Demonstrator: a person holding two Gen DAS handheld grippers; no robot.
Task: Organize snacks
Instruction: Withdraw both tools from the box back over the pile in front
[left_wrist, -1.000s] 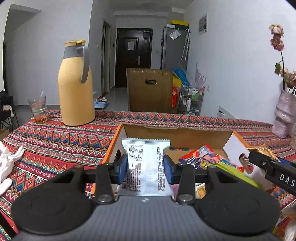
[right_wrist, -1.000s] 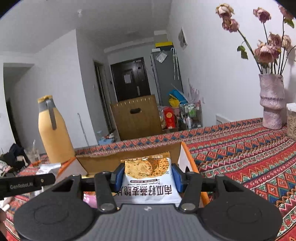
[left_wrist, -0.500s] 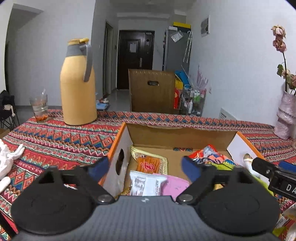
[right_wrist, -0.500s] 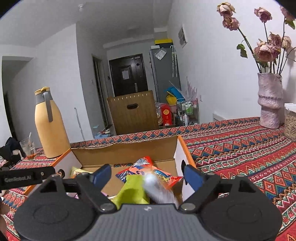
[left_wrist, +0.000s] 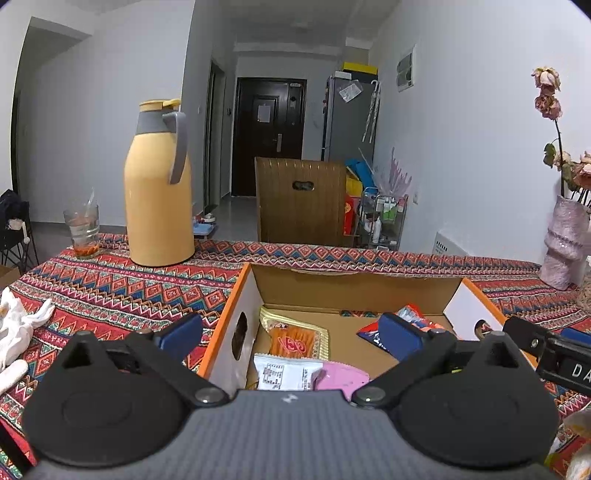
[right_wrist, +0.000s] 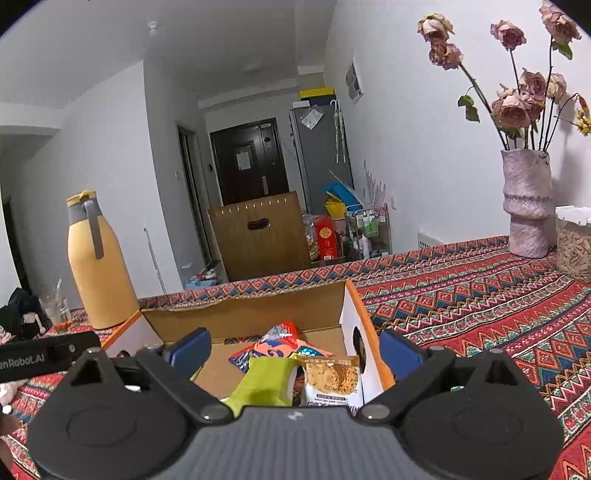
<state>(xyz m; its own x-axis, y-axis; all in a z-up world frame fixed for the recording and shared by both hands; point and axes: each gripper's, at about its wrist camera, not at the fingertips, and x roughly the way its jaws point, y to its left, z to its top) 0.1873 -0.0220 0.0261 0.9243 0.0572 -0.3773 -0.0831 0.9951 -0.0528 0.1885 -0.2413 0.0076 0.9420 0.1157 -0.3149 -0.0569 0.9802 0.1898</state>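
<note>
An open cardboard box (left_wrist: 354, 284) with orange-edged white ends sits on the patterned tablecloth; it also shows in the right wrist view (right_wrist: 243, 314). In it lie a white snack packet (left_wrist: 284, 374), a pink packet (left_wrist: 341, 376), an orange-and-gold packet (left_wrist: 293, 338) and a red-blue packet (left_wrist: 417, 319). The right wrist view shows a green packet (right_wrist: 267, 382), a pumpkin-seed crisp packet (right_wrist: 330, 380) and the red-blue packet (right_wrist: 280, 341). My left gripper (left_wrist: 290, 334) is open and empty above the box's left end. My right gripper (right_wrist: 295, 350) is open and empty above its right end.
A yellow thermos (left_wrist: 159, 188) and a glass (left_wrist: 82, 230) stand at the table's far left. White cloth (left_wrist: 16, 325) lies at the left edge. A vase of dried roses (right_wrist: 526, 206) and a jar (right_wrist: 574, 243) stand at the far right. A wooden chair (left_wrist: 301, 201) stands behind the table.
Both grippers opened and let go of their packets. The white packet and the pumpkin-seed packet dropped into the box.
</note>
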